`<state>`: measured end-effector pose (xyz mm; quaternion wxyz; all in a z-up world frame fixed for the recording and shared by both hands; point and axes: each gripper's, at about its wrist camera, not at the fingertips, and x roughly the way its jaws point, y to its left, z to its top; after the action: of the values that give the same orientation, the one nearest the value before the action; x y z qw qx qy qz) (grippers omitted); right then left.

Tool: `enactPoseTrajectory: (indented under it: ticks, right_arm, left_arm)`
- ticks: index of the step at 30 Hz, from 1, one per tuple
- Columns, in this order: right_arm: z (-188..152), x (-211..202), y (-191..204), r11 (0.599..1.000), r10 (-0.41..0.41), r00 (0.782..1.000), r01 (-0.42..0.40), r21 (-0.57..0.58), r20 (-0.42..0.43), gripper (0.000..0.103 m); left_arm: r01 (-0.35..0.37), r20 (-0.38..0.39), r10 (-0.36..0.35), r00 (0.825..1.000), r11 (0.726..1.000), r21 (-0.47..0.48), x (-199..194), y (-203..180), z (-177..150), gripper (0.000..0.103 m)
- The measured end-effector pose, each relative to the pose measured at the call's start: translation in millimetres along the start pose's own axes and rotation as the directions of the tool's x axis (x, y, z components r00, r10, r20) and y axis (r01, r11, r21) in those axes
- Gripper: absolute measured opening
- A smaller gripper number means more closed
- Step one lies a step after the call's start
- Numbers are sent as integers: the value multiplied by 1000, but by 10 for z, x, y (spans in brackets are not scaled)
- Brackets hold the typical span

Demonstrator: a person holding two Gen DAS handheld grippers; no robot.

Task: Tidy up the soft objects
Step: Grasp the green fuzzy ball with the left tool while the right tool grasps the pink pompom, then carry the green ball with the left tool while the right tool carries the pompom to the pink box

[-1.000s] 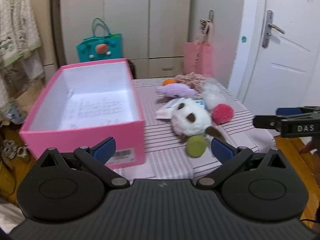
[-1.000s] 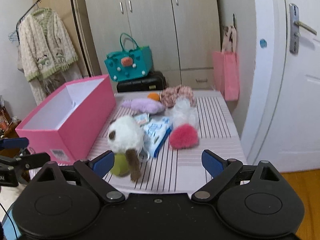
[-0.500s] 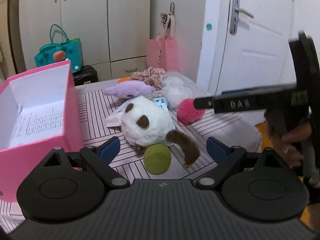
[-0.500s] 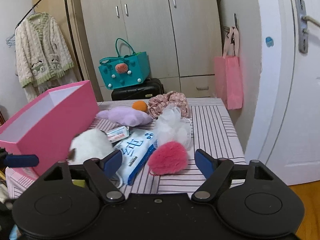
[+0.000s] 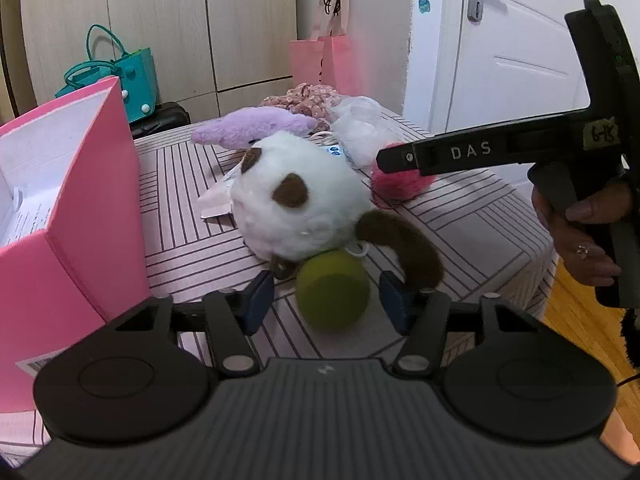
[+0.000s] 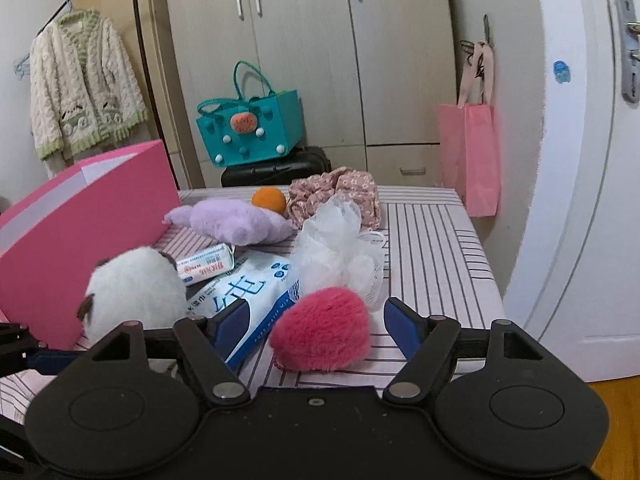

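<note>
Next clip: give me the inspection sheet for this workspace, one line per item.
Surface: striped tablecloth over a small table.
Job's things: white plush toy with a green ball part; purple plush; pink pompom; white mesh sponge; floral scrunchie; orange ball; open pink box on the table's left side.
Clutter: wipes pack and a small tissue pack.
Grippers: left gripper open, straddling the green ball part; right gripper open, around the pink pompom.
Cables: nothing seen.
Surroundings: wardrobe, teal bag, pink paper bag, cardigan, white door.
</note>
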<state>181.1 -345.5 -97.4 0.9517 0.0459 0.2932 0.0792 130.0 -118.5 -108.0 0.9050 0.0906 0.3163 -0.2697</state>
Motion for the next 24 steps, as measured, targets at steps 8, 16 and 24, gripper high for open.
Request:
enactPoseTrajectory:
  ticks: [8, 16, 24]
  right_arm:
    - [-57, 180, -101, 999, 26, 997, -22, 45, -74, 55]
    - [-102, 96, -156, 997, 21, 998, -16, 78, -63, 50]
    - [-139, -123, -88, 996, 48, 997, -43, 74, -65, 50]
  left_arm:
    - [32, -2, -32, 999, 999, -32, 95, 46, -12, 48]
    - [47, -13, -48, 999, 996, -72, 90, 66, -16, 38]
    - [40, -16, -41, 999, 994, -100, 13, 85, -8, 37]
